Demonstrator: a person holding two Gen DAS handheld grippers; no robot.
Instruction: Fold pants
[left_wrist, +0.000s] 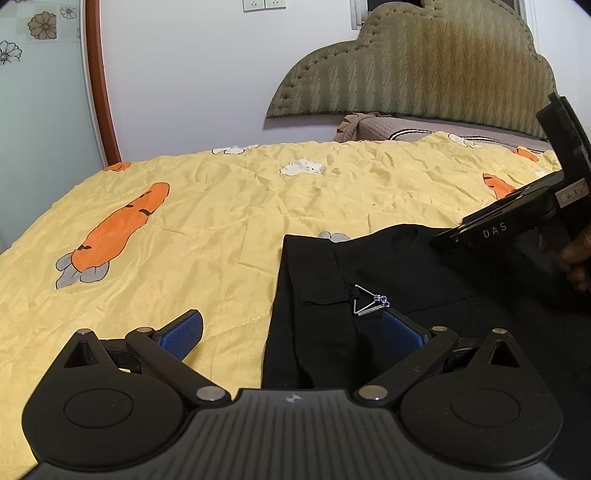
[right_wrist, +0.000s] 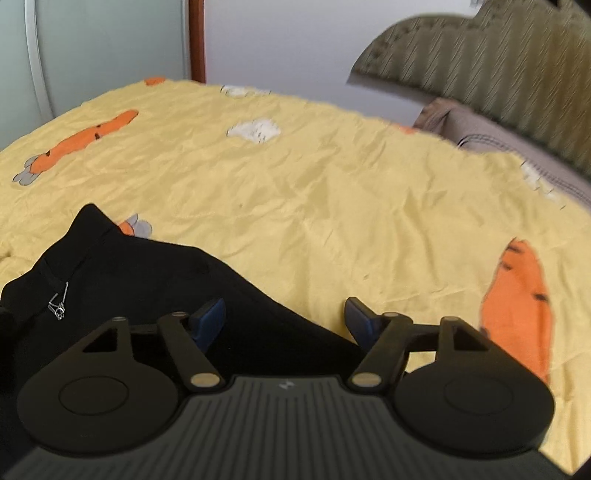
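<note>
Left wrist: pants under open claw.

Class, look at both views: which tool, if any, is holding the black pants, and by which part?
Neither. The left tool and right tool both stand open over the pants, gripping nothing.

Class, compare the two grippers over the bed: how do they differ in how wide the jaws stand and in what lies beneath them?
The left gripper stands wider open than the right gripper. The left straddles the pants' edge near the metal clasp; the right spans the pants' other edge and the yellow bedsheet. Both hold nothing.
</note>
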